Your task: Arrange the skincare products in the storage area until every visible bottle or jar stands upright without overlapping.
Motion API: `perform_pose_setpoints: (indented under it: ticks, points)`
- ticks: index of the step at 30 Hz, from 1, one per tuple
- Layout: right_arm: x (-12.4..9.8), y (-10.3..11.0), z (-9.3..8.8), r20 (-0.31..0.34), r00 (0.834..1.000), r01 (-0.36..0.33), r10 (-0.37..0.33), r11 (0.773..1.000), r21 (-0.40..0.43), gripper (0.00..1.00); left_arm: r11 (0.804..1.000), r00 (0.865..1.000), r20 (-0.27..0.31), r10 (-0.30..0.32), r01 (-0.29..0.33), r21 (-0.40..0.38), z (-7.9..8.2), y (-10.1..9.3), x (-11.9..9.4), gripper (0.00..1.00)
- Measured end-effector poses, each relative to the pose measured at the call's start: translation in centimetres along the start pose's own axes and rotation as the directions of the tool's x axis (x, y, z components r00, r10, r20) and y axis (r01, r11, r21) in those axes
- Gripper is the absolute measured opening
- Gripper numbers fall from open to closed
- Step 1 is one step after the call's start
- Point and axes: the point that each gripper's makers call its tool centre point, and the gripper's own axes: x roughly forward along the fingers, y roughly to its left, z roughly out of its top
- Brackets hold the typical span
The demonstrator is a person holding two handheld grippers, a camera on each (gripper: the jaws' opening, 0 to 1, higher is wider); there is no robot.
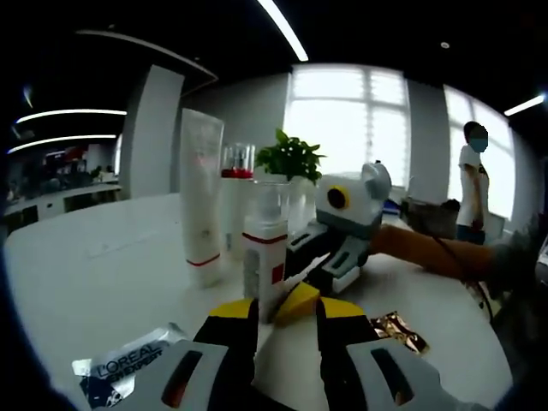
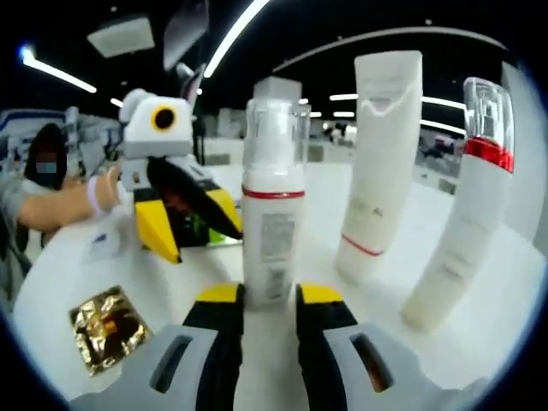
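The right hand-held gripper (image 2: 257,308) is gripping the base of a pump bottle (image 2: 274,197) standing on the white table (image 2: 479,282). The left hand-held gripper (image 1: 287,321) is hovering open just beside it. A tube (image 2: 381,163) and capped bottle (image 2: 462,214) are standing nearby.

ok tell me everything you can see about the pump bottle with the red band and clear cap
The pump bottle is white, plastic-looking, with a thin red band at the shoulder, a clear cap over the pump head and a printed label on its body. It stands upright on the white table, its base between the right tool jaws, whose contact is unclear. A taller white tube stands to its right, apart.
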Motion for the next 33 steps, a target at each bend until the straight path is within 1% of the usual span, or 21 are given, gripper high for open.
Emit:
perform_pose_setpoints:
  ticks: [8, 10, 11, 13, 19, 24, 29, 31, 33]
  points:
    - [-0.1, -0.2, -0.1, 0.002, 1.000, 0.009, -0.009, 1.000, 0.019, 0.20, 1.000, 1.000, -0.004, 0.005, -0.005, 0.004, -0.2, -0.2, 0.0, 0.27]
    - [-0.1, -0.3, 0.2, 0.015, 1.000, 0.014, -0.015, 1.000, 0.026, 0.23, 1.000, 1.000, -0.004, 0.004, -0.004, 0.004, -0.2, -0.2, 0.1, 0.27]
    - [0.1, -0.5, 0.5, 0.027, 0.999, 0.019, -0.020, 0.999, 0.031, 0.24, 1.000, 1.000, -0.004, 0.004, -0.004, 0.004, -0.2, -0.2, 0.1, 0.27]
    - [0.1, -0.6, 0.7, 0.032, 0.999, 0.024, -0.025, 0.999, 0.032, 0.20, 1.000, 1.000, -0.004, 0.004, -0.004, 0.004, -0.2, -0.1, 0.1, 0.27]
    - [-0.2, -0.4, 0.5, 0.028, 0.999, 0.027, -0.028, 0.999, 0.033, 0.20, 1.000, 1.000, -0.003, 0.005, -0.005, 0.002, -0.2, -0.1, 0.1, 0.27]
    - [-0.5, -0.7, 0.3, 0.030, 0.999, 0.034, -0.035, 0.999, 0.035, 0.20, 1.000, 1.000, -0.002, 0.006, -0.006, 0.001, -0.2, 0.1, 0.1, 0.27]
    - [-0.6, -0.8, 0.2, 0.040, 0.999, 0.014, -0.015, 0.999, 0.029, 0.20, 1.000, 1.000, -0.002, 0.008, -0.008, 0.002, -0.2, 0.1, 0.1, 0.27]
    - [-0.7, -1.2, 0.1, 0.037, 0.999, 0.023, -0.024, 0.999, 0.039, 0.20, 1.000, 1.000, -0.001, 0.008, -0.008, 0.003, -0.2, 0.1, 0.1, 0.27]
    - [-0.7, -1.5, 0.0, 0.048, 0.998, 0.033, -0.035, 0.998, 0.048, 0.20, 1.000, 1.000, 0.003, 0.007, -0.007, 0.002, -0.1, 0.0, 0.1, 0.27]
